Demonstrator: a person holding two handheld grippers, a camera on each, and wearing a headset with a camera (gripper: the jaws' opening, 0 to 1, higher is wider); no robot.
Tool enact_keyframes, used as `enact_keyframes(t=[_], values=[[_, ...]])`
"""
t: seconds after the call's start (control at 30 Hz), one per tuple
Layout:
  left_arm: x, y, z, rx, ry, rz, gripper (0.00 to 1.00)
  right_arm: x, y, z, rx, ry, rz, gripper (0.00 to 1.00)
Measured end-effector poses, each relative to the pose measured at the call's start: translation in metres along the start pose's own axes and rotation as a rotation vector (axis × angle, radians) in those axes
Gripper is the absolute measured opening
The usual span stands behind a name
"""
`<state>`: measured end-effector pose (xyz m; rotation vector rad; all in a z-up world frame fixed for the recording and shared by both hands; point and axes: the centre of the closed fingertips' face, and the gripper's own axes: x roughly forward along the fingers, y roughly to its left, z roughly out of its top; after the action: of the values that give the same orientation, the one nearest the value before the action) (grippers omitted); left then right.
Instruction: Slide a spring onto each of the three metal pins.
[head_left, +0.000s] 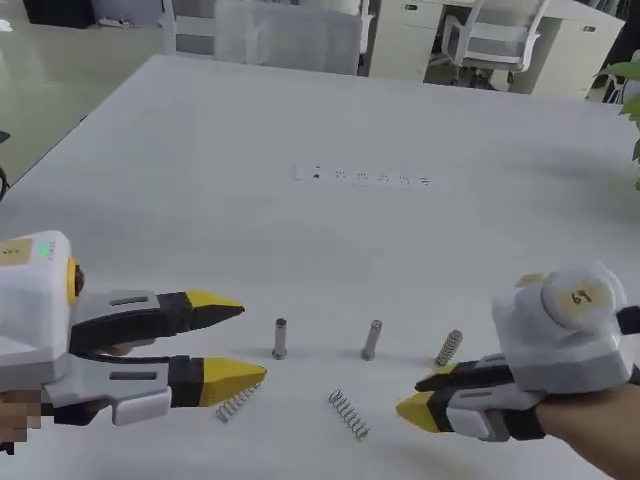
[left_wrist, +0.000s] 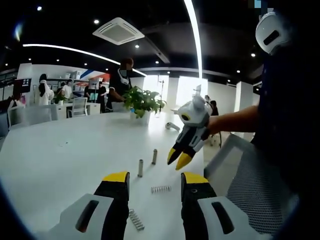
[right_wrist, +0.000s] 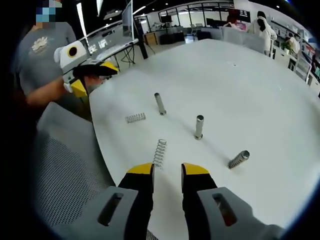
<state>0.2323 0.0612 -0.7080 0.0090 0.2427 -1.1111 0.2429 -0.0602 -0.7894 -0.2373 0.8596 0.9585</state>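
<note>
A: Entry 1, pins. Qty & place?
B: 3 pcs on the white table (head_left: 300, 230), in a row. The left pin (head_left: 280, 338) is upright, bare. The middle pin (head_left: 372, 340) is at its 3 o'clock, upright, bare. The right pin (head_left: 449, 347) is at 3 o'clock again, tilted, w/ spring coils around it. Can't tell if it stands or lies.
A: Entry 2, loose springs?
B: 2 pcs, both flat on the top. Item spring no. 1 (head_left: 236, 402) is at 7 o'clock of the left pin, just under the lower yellow tip there; touching or not, can't tell. Item spring no. 2 (head_left: 348, 413) is at 7 o'clock of the middle pin, approx. between the two tools.
A: Entry 3, tools?
B: The left gripper (head_left: 250, 340) is at 9 o'clock of the left pin, jaws wide apart, nothing between. The right gripper (head_left: 412, 392) is at 7 o'clock of the right pin, jaws a little apart w/ a narrower gap, holding nothing.
A: Misc.?
B: 1 socket strip (head_left: 360, 178), flush w/ the top, at 12 o'clock of the pins, well apart from them.
</note>
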Motion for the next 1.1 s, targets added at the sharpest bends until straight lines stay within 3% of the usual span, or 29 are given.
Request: enact_keyframes(t=[0.13, 0.3, 0.63, 1.1], values=[[-0.002, 0.000, 0.000, 0.001, -0.001, 0.004, 0.35, 0.010, 0.010, 0.014, -0.035, 0.017, 0.013, 0.19], [-0.005, -0.001, -0.001, -0.001, -0.006, 0.009, 0.35, 0.024, 0.015, 0.018, -0.072, 0.060, 0.013, 0.19], [-0.007, -0.003, -0.003, -0.004, -0.009, 0.011, 0.35, 0.051, 0.010, 0.012, -0.073, 0.165, -0.025, 0.18], [-0.006, -0.004, -0.011, 0.003, 0.018, 0.011, 0.36, 0.071, 0.005, 0.001, -0.083, 0.278, -0.062, 0.15]])
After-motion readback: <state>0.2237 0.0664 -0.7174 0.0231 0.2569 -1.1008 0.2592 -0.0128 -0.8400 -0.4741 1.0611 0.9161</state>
